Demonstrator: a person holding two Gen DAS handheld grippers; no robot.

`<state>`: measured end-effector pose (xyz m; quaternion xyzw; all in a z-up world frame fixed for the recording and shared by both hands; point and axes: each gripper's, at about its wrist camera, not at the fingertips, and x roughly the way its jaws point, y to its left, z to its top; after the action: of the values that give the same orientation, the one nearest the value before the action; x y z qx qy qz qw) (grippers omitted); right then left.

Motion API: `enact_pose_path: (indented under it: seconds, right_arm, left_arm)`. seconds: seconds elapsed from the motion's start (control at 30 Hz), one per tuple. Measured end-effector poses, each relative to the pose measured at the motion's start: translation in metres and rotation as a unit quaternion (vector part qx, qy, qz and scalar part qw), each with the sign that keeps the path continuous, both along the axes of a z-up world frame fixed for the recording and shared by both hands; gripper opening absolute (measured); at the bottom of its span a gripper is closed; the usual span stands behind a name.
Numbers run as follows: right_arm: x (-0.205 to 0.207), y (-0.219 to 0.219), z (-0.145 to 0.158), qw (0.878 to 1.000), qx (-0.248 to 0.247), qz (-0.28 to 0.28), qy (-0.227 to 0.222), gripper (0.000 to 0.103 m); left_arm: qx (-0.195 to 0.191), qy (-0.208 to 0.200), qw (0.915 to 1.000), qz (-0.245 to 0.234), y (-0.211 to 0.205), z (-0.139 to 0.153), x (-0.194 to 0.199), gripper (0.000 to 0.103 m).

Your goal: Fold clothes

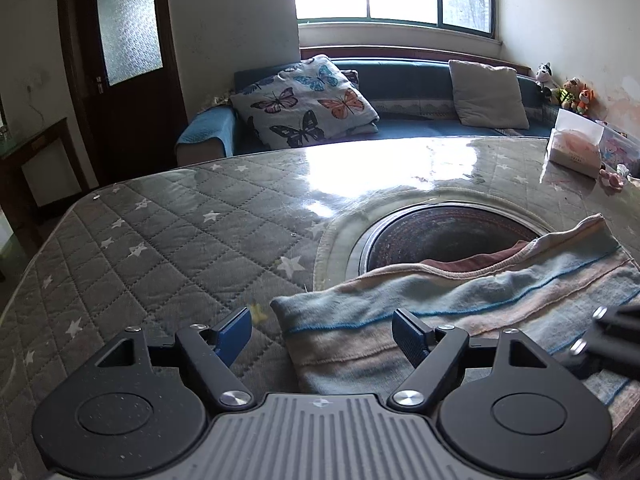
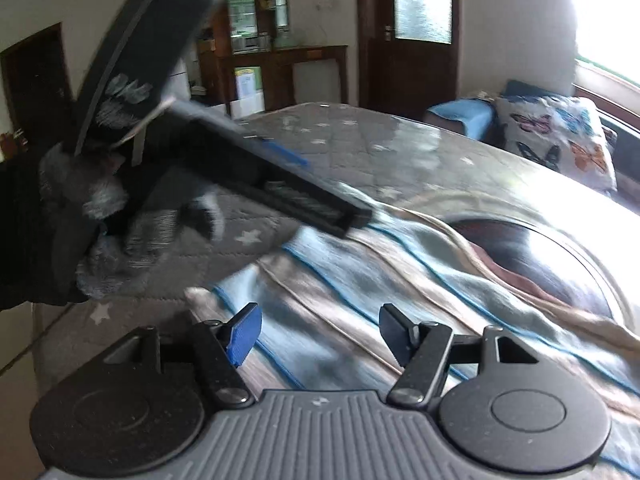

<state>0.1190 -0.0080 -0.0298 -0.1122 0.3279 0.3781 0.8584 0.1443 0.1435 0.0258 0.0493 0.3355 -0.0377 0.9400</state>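
Fingers of both grippers, left [image 1: 322, 334] and right [image 2: 320, 334], stand apart over the folded garment [image 1: 460, 304]; release looks done, next comes regrasping an edge.

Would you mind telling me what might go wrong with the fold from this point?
1. Both the left gripper and the right gripper are open over the striped garment, so neither holds it and it may slacken.
2. The grippers work close together; they might collide.
3. The table's glossy cover may let the garment slide.
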Motion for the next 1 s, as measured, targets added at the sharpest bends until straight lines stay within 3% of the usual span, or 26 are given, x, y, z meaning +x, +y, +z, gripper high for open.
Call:
enact_pose_path:
  seconds: [0.2, 0.6, 0.83, 1.0]
  right_arm:
    - [0.010, -0.046, 0.001, 0.997, 0.007, -0.072, 0.013, 0.069]
    - [0.069, -0.148, -0.014, 0.974, 0.025, -0.221, 0.039, 0.069]
    - [0.091, -0.167, -0.009, 0.970, 0.043, -0.238, 0.036, 0.069]
    - [0.106, -0.186, -0.013, 0.960, 0.041, -0.275, 0.041, 0.066]
  left_arm:
    - [0.017, 0.003, 0.9998, 0.007, -0.010, -0.013, -0.004, 0.082]
    - [0.012, 0.025, 0.9988, 0.039, 0.002, -0.023, 0.011, 0.091]
    - [0.016, 0.025, 0.9974, 0.065, 0.009, -0.020, 0.025, 0.091]
    - [0.023, 0.037, 0.9950, 0.090, 0.016, -0.026, 0.036, 0.091]
